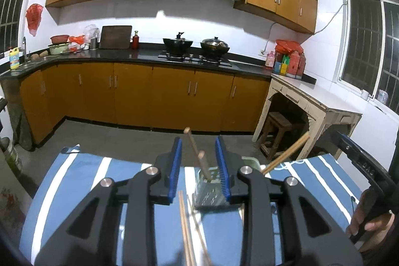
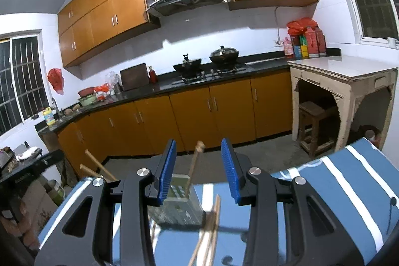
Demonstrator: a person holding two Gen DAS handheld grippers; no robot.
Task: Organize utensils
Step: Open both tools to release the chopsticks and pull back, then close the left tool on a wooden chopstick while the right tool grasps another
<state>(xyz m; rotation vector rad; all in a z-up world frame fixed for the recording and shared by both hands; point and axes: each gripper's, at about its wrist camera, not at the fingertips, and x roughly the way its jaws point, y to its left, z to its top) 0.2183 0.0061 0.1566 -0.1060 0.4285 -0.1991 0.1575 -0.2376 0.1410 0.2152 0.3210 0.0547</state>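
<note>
Left wrist view showed my left gripper (image 1: 199, 161) with its blue pads apart and nothing pinched between them. Just past the pads stood a green slotted utensil holder (image 1: 210, 193) on the blue-and-white striped cloth (image 1: 74, 171), with two wooden chopsticks (image 1: 197, 153) leaning out of its top, in the gap between my jaws but touching neither pad. More loose chopsticks (image 1: 185, 228) lay on the cloth between the holder and me. To the right, another pair of chopsticks (image 1: 286, 156) angled up from behind my right-hand finger, and my right hand (image 1: 369, 223) gripped the other tool's handle at the frame edge.

In the right wrist view my right gripper (image 2: 199, 166) also stood open and empty. The same holder (image 2: 178, 203) sat just ahead and a little left of centre, one chopstick (image 2: 194, 166) standing in it, with a loose bundle of chopsticks (image 2: 209, 231) beside it on the cloth (image 2: 349, 178).
</note>
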